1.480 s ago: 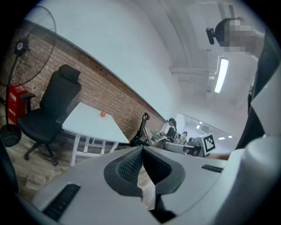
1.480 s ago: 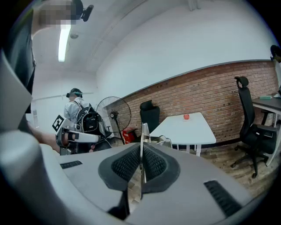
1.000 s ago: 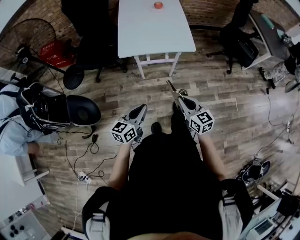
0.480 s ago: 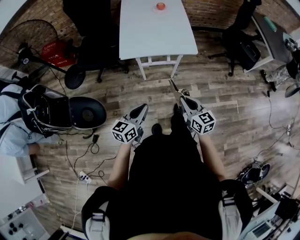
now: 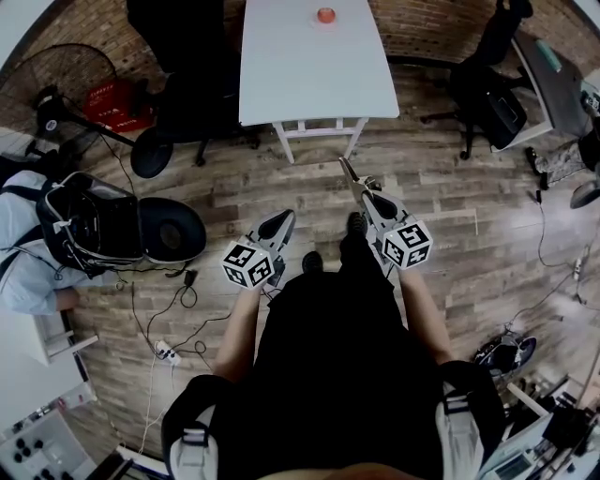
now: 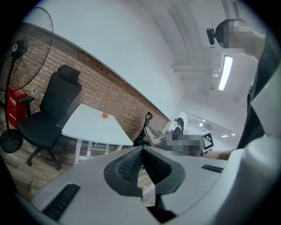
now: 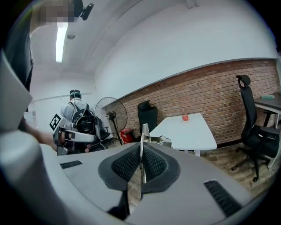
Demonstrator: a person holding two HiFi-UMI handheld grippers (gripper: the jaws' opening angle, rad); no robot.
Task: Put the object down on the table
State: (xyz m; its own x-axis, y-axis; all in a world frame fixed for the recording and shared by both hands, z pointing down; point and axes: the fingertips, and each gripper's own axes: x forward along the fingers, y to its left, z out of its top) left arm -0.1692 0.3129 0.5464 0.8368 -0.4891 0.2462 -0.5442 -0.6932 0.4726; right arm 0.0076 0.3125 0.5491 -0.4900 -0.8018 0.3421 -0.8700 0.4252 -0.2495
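My right gripper point(image 5: 366, 195) is shut on a thin metal utensil point(image 5: 345, 172) whose pointed blade sticks out ahead of the jaws. In the right gripper view the blade point(image 7: 144, 132) stands edge-on between the pads. My left gripper point(image 5: 284, 217) is held beside it, shut, with nothing between its pads point(image 6: 131, 165). Both hang over the wooden floor, short of the white table point(image 5: 314, 66). A small red object point(image 5: 325, 15) sits at the table's far end, also seen in the left gripper view point(image 6: 105, 115) and the right gripper view point(image 7: 185, 117).
A black office chair point(image 5: 183, 84) stands left of the table, with a floor fan point(image 5: 56, 84) and a red box point(image 5: 112, 103) further left. A person with a backpack point(image 5: 84, 225) crouches at the left. Cables and a power strip point(image 5: 169, 354) lie on the floor. Another chair point(image 5: 487, 84) and a desk point(image 5: 553, 75) are at the right.
The table has drifted a little lower and nearer in the head view as the person steps toward it. Both grippers keep the same pose and hold.
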